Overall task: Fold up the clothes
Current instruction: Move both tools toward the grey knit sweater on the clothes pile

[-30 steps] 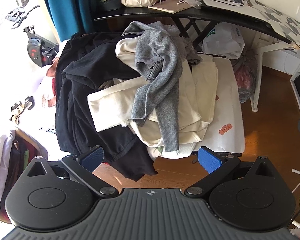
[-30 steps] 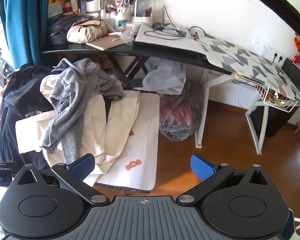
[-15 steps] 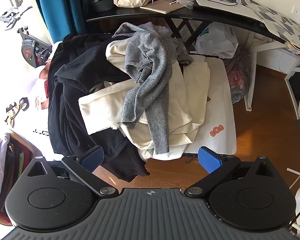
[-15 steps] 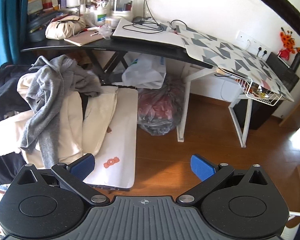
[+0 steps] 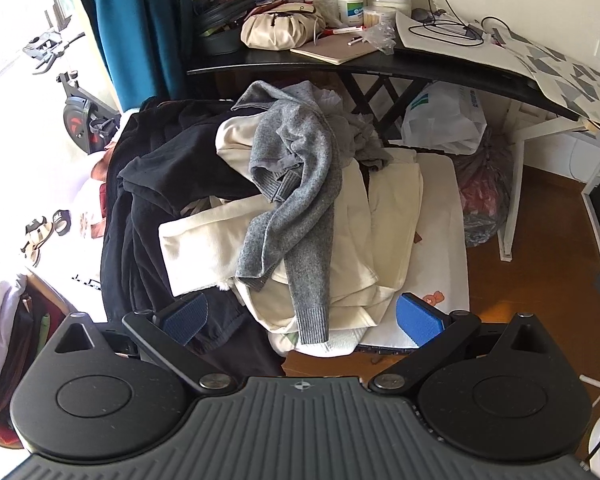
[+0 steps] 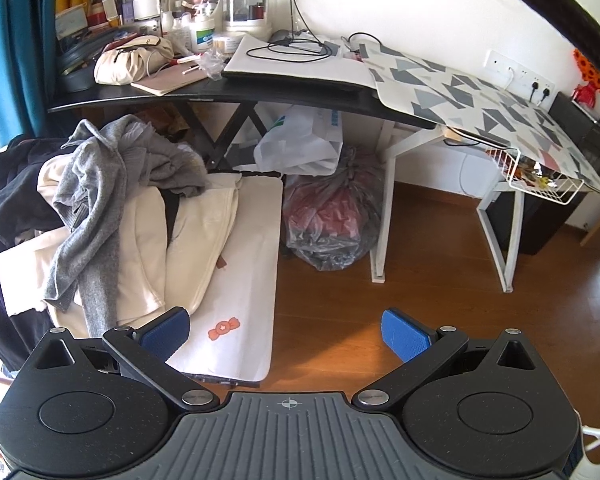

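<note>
- Right now the left gripper (image 5: 302, 318) hangs above the near end of the clothes heap, its blue pads spread wide with nothing between them.
- Likewise the right gripper (image 6: 286, 332) is spread wide and holds nothing; it hovers over the wooden floor (image 6: 440, 280), just beside the white mat's (image 6: 252, 280) near corner.
- Topmost on the heap lies a grey sweater (image 5: 300, 184), crumpled, one sleeve trailing down toward the left gripper with its ribbed cuff at the pile's near edge.
- Under it sit cream garments (image 5: 204, 240), partly flattened, spilling onto the white mat with the orange candy print.
- Black clothing (image 5: 148, 216) bunches along the heap's left side and droops over its near edge.
- Behind the heap stands a black desk (image 6: 220, 98) crowded with a cream pouch (image 6: 128, 62), a notebook, bottles and cables.
- Beneath the desk rest a white plastic bag (image 6: 304, 144) and a clear bag of reddish stuff (image 6: 332, 216).
- A teal curtain (image 5: 140, 28) hangs at the far left.
</note>
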The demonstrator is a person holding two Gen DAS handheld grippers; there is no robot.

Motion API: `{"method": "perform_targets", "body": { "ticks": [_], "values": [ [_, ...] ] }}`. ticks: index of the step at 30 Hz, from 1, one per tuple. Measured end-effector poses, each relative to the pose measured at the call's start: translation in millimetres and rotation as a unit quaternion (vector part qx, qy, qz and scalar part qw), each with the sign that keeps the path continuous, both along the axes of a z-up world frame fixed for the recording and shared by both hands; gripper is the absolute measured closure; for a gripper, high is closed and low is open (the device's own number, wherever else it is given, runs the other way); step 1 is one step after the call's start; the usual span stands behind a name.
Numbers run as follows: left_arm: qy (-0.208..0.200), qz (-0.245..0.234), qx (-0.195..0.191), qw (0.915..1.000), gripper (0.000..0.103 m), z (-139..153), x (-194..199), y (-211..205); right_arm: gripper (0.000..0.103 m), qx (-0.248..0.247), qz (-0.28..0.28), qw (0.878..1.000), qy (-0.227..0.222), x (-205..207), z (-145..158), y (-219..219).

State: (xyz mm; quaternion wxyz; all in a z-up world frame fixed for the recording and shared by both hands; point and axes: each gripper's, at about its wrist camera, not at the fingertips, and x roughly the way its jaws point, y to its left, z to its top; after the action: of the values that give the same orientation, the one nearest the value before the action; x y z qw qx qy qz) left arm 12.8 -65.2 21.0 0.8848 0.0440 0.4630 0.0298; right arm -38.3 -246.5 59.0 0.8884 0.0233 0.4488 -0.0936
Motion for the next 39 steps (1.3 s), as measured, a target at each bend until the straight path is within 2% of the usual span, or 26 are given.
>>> {"method": "perform_targets", "body": {
  "ticks": [6, 13, 18, 21, 28, 33, 36, 39],
  "values": [
    [0.011, 0.012, -0.003, 0.9999, 0.000, -6, 3, -17, 0.001, 0.016, 0.007, 1.000, -0.003, 5, -9, -26],
    [0.011, 0.029, 0.009, 0.9995, 0.000, -14, 4, -29, 0.001, 0.009, 0.031, 0.999, -0.023, 7, -16, -47],
    [-0.005, 0.034, 0.040, 0.9986, 0.000, -13, 6, -26, 0.001, -0.011, 0.031, 0.999, -0.034, 7, -23, -57],
    [-0.009, 0.040, 0.049, 0.9979, 0.000, -14, 11, -20, 0.001, -0.012, 0.029, 0.999, -0.026, 10, -29, -62],
    [0.028, 0.055, -0.010, 0.9980, 0.000, -33, 41, 11, 0.001, 0.014, 0.024, 1.000, -0.016, 27, -40, -55],
    [0.042, 0.038, -0.015, 0.9983, 0.000, -45, 73, 24, 0.001, 0.010, 0.008, 1.000, -0.003, 57, -45, -29],
    [0.045, 0.025, -0.026, 0.9983, 0.000, -48, 94, 35, 0.001, 0.040, 0.005, 0.999, -0.014, 78, -41, -13],
    [0.052, 0.008, -0.021, 0.9984, 0.000, -51, 117, 44, 0.001, 0.064, -0.004, 0.998, -0.013, 104, -36, 3]
  ]
}}
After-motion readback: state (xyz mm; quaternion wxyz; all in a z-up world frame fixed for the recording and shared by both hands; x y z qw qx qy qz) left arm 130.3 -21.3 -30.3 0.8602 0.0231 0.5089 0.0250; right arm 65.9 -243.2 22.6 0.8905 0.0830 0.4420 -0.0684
